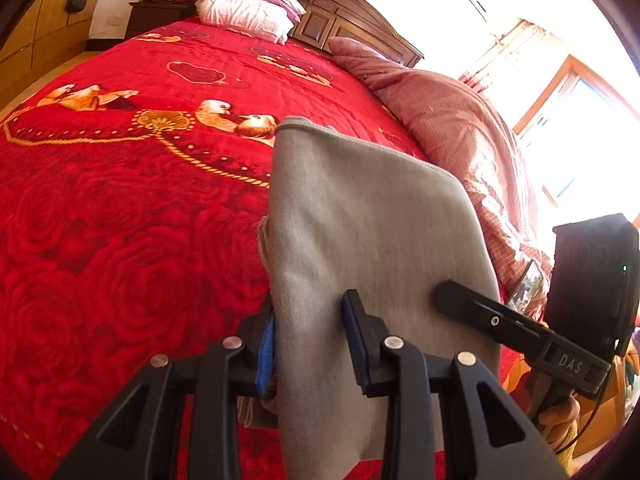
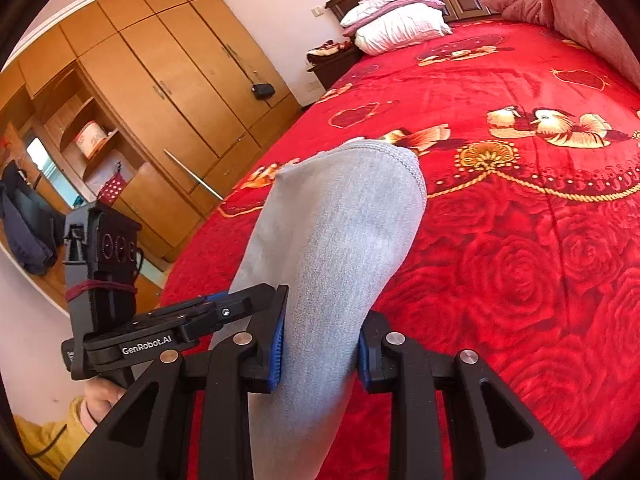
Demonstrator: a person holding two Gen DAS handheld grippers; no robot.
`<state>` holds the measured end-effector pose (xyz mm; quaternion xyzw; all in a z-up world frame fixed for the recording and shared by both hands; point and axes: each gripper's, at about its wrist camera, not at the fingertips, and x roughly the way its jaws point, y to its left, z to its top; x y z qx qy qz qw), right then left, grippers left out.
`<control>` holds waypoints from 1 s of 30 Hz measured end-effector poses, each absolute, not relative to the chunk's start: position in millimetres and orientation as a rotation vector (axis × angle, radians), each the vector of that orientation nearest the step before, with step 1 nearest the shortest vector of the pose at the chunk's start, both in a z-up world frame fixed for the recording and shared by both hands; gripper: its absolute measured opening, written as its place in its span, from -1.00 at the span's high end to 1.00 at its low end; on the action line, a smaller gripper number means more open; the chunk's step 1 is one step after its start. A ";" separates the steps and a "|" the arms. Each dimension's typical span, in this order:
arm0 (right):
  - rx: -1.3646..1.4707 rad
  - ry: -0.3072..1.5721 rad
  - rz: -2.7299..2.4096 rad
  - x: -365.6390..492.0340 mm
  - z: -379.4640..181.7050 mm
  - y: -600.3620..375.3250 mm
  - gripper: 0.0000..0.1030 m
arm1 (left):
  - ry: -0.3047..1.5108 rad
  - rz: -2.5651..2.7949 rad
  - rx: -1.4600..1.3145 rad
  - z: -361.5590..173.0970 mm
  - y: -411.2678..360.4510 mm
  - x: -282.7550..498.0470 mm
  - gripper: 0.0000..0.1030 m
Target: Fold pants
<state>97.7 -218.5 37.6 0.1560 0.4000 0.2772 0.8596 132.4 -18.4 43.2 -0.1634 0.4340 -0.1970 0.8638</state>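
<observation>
Pants [image 1: 360, 220] (grey) clamped in both grippers block much of the red bedspread [image 1: 120, 200].

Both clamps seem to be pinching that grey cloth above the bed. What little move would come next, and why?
Probably carry it forward and lower it onto the red blanket. Left gripper and right gripper each pinch the grey pants, which hang off the bed, so nothing can be folded yet.

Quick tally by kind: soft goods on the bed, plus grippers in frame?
Grey pants: 1
White pillows: 2, stacked at the headboard
Pink quilt: 1
Red bedspread: 1
Hand-held gripper: 2, left hand-held gripper and right hand-held gripper, both clamped on the pants
Total: 7
</observation>
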 end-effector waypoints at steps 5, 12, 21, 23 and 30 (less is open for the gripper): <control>0.244 0.873 0.505 113.8 17.7 -221.5 0.42 | 0.925 -0.403 -0.269 32.0 -36.2 154.2 0.38; 0.306 0.916 0.456 123.2 -6.2 -236.8 0.37 | 0.952 -0.406 -0.168 11.7 -54.7 173.2 0.43; 0.321 0.939 0.413 126.8 -10.4 -238.8 0.21 | 0.956 -0.414 -0.148 6.0 -57.4 180.6 0.23; 0.311 0.945 0.392 125.1 -7.8 -238.6 0.10 | 0.958 -0.408 -0.139 6.7 -57.8 180.8 0.18; 0.319 0.918 0.304 107.6 9.9 -252.6 0.08 | 0.920 -0.417 -0.093 29.0 -64.5 161.5 0.20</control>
